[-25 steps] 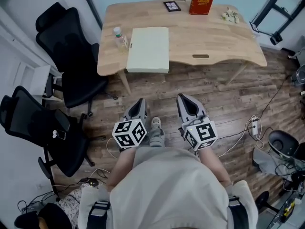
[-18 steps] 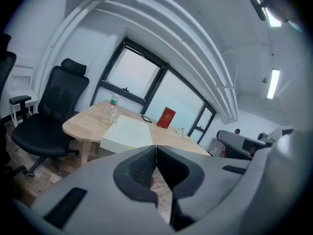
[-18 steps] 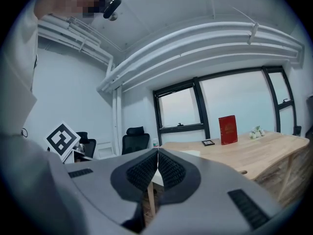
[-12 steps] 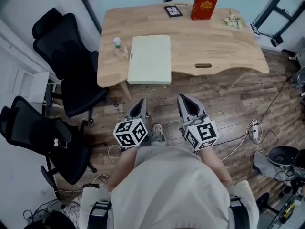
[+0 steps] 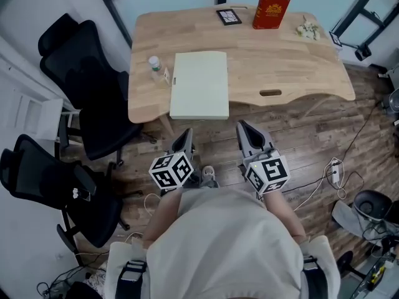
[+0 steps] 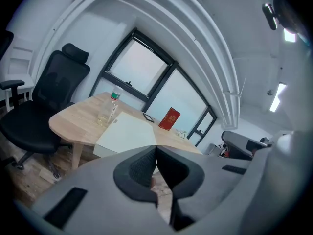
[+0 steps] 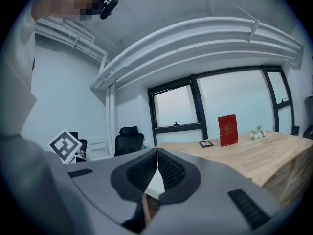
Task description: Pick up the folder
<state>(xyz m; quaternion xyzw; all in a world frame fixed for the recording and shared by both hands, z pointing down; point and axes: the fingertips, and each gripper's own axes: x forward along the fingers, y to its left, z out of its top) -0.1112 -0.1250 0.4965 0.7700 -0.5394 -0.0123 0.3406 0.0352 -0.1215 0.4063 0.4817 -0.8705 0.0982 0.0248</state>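
Observation:
The folder (image 5: 200, 85) is a pale cream rectangle lying flat on the wooden desk (image 5: 299, 61), near its front left edge; it also shows in the left gripper view as folder (image 6: 126, 131) just beyond the jaws. My left gripper (image 5: 186, 136) hangs short of the desk's front edge, below the folder, jaws shut with nothing in them. My right gripper (image 5: 242, 128) is level with it to the right, also shut and empty. In the right gripper view the folder (image 7: 155, 180) peeks out behind the closed jaws.
A clear bottle (image 5: 154, 66) stands just left of the folder. A red book (image 5: 270, 10), a small framed picture (image 5: 229, 17) and a small white cluster (image 5: 308, 30) sit at the desk's back. Two black office chairs (image 5: 87, 80) stand on the left. Cables (image 5: 330, 167) lie on the floor at right.
Both grippers and the person have moved toward the desk; the desk and folder now sit lower and closer in the head view. Both jaws stay shut.

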